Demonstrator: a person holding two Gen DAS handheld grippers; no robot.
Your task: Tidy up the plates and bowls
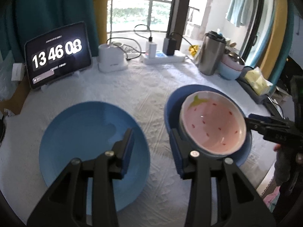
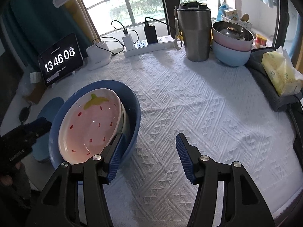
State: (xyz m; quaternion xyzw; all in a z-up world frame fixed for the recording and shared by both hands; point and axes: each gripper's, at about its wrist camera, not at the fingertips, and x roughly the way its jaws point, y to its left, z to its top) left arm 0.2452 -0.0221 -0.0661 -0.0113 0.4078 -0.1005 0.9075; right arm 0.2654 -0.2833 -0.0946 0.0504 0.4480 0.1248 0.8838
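At the bottom of the left wrist view the left tongs (image 1: pixel 151 141) stand apart with nothing between them; bare white cloth shows in the gap. Its left pad hangs over the light blue plate (image 1: pixel 79 132) that fills the lower left, its right pad just beside the near rim of the dark blue bowl (image 1: pixel 170 102) at centre right. A strawberry-patterned bowl (image 1: pixel 212 121) sits tilted inside that dark blue bowl. The right tongs (image 1: pixel 248 120) reach in from the right edge up to the strawberry bowl's rim; whether they touch it cannot be told here.

In the right wrist view the right tongs (image 2: pixel 149 143) are also apart and grip nothing. The left pad lies at the near rim of the nested bowls (image 2: pixel 90 124) in the lower left; the right pad is over open cloth. The counter (image 2: pixel 198 104) lies free through the middle and right of the frame.

Along the far edge stand a tablet clock (image 2: pixel 60 60) at upper left, a power strip (image 2: pixel 149 46), a steel tumbler (image 2: pixel 195 34), and stacked pink and blue bowls (image 2: pixel 231 47) at upper right. A tissue pack (image 2: pixel 280 71) sits at the right edge.
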